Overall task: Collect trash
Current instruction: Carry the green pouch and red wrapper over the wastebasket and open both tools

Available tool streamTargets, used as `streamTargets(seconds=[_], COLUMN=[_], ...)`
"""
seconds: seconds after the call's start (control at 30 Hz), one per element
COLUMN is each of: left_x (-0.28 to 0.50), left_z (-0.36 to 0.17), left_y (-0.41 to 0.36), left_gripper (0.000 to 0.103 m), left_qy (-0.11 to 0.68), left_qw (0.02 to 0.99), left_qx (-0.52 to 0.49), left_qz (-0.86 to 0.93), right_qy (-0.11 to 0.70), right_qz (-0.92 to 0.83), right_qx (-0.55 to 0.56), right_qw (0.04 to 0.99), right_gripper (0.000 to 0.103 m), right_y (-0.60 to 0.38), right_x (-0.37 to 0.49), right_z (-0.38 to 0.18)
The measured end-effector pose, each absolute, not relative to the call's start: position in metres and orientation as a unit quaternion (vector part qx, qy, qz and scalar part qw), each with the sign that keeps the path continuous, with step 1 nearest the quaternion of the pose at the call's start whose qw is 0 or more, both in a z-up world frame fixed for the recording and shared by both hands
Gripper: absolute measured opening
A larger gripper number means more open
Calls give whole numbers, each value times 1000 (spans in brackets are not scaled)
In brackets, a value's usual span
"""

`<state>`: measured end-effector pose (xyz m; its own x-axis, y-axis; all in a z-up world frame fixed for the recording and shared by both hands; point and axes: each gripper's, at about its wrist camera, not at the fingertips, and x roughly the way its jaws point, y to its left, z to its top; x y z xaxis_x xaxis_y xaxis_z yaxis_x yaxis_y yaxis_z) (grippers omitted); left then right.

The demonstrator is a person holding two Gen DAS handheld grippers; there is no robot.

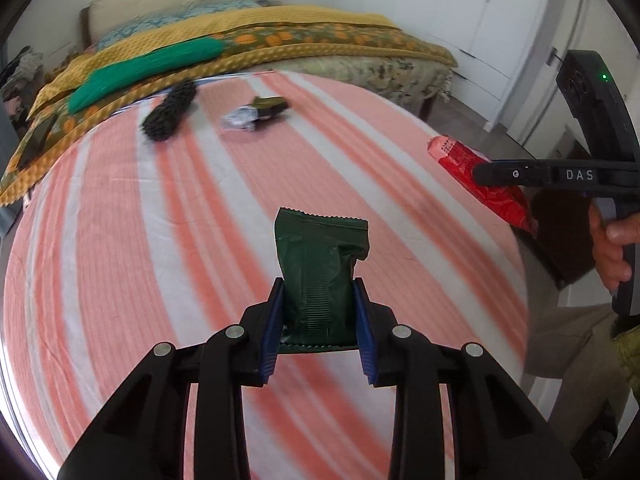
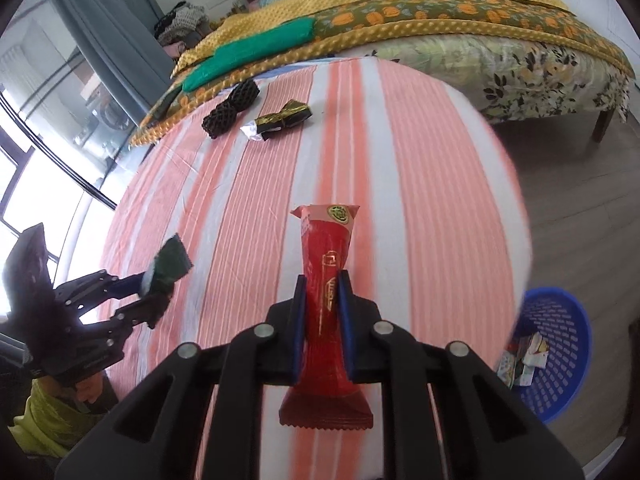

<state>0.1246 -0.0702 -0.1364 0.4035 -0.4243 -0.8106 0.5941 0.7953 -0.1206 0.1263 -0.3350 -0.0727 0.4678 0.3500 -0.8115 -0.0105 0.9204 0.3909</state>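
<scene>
- My left gripper (image 1: 318, 316) clamps the green wrapper (image 1: 320, 268); my right gripper (image 2: 323, 312) clamps the red wrapper (image 2: 326, 280).
- Both are above the striped table (image 2: 420, 208); blue basket (image 2: 560, 344) sits on the floor beside it.
- Risk: slick film slips mid-swing and misses the basket.

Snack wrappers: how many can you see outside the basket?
3: a dark green foil wrapper in the left gripper, a red plastic wrapper in the right gripper, and a black-and-silver wrapper lying on the striped cloth.
</scene>
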Motion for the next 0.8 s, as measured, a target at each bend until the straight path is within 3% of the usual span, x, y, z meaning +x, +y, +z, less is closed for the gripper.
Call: streamTargets(seconds=[0.5, 0.8], left_x=[59, 56], left_z=[-125, -185], left_y=[-272, -413], left_gripper=[32, 32], left_qy=[445, 480], left_qw=[763, 716], left_qx=[134, 159], left_qz=[-449, -481], right_qy=[480, 485], right_qz=[-40, -100], right_qx=[222, 270], right_qw=[848, 826], right_gripper=[14, 14], right_y=[-509, -589], right_x=[3, -17], right_z=[-98, -160])
